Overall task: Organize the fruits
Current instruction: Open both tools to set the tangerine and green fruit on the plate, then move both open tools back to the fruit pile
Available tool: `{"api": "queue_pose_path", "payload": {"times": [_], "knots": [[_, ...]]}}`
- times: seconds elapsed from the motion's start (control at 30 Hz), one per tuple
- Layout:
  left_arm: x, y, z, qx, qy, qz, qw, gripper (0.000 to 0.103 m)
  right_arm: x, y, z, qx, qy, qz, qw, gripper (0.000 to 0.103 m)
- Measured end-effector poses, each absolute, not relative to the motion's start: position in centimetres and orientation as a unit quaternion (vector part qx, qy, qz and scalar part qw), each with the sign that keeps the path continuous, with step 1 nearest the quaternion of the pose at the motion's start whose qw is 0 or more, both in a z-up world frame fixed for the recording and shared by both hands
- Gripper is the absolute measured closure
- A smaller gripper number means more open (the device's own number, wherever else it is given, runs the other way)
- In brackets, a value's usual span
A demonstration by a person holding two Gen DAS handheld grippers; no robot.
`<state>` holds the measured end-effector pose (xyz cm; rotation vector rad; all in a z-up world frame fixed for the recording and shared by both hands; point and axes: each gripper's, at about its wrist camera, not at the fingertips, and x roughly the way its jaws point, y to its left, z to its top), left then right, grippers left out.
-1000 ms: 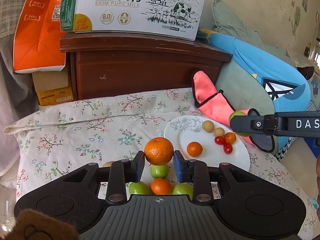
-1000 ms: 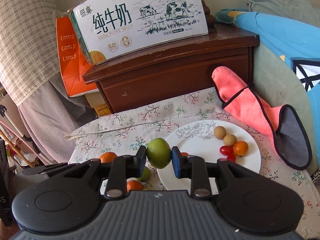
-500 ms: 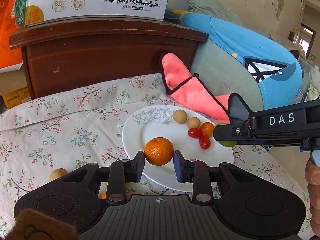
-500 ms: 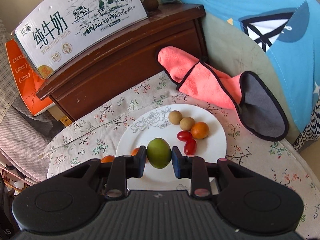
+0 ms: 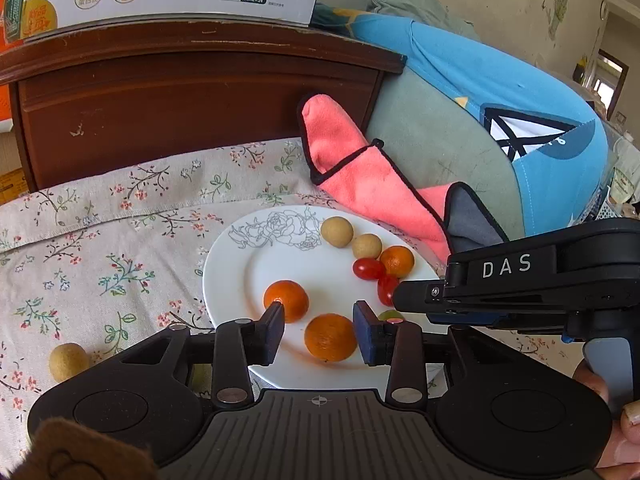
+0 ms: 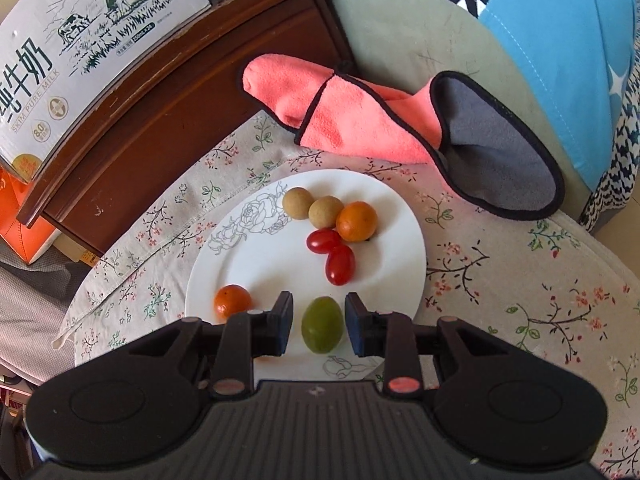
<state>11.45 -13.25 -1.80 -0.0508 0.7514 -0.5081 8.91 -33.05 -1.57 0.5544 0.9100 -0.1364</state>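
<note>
A white plate (image 5: 256,252) (image 6: 392,216) on the floral cloth holds two tan longans, two cherry tomatoes and small oranges. My left gripper (image 5: 319,330) is open, its jaws apart on either side of an orange (image 5: 330,337) that lies on the plate's near edge. Another orange (image 5: 286,300) lies just beyond its left finger. My right gripper (image 6: 318,322) is open around a green fruit (image 6: 322,324) that rests on the plate. The right gripper's body (image 5: 520,280) reaches in from the right in the left wrist view.
A tan longan (image 5: 68,361) lies on the cloth (image 5: 100,248) left of the plate. A pink and grey cloth (image 6: 380,120) lies behind the plate against a blue cushion. A brown wooden cabinet (image 5: 192,100) with a milk carton box stands at the back.
Both grippers carried their fruit over the plate, lowered it and opened. The orange and the green fruit now lie on the plate between the open jaws.
</note>
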Motion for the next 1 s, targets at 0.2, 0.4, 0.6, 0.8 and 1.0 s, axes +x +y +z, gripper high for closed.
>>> {"api": "queue_pose_path", "payload": {"times": [0.2, 0.4, 0.6, 0.8, 1.0], "knots": [[11.5, -11.7, 0.8, -0.034, 0.345, -0.207, 0.915, 0.036, 8.9, -32.7, 0.1, 0.245, 0.399, -0.051, 0.882, 0.073], [11.1, -9.0, 3.2, -0.035, 0.335, -0.169, 0.926, 0.025, 8.7, -32.2, 0.8, 0.245, 0.390, -0.025, 0.887, 0.073], [10.0, -6.4, 4.7, -0.030, 0.331, -0.160, 0.929, 0.020, 8.3, -31.3, 1.3, 0.238, 0.387, 0.002, 0.891, 0.073], [8.8, -3.7, 4.3, -0.022, 0.339, -0.141, 0.930, 0.020, 7.8, -30.1, 1.5, 0.214, 0.390, 0.032, 0.895, 0.073], [7.5, -1.2, 3.4, -0.019, 0.352, -0.128, 0.927, 0.020, 7.3, -28.5, 1.3, 0.193, 0.400, 0.082, 0.892, 0.072]]}}
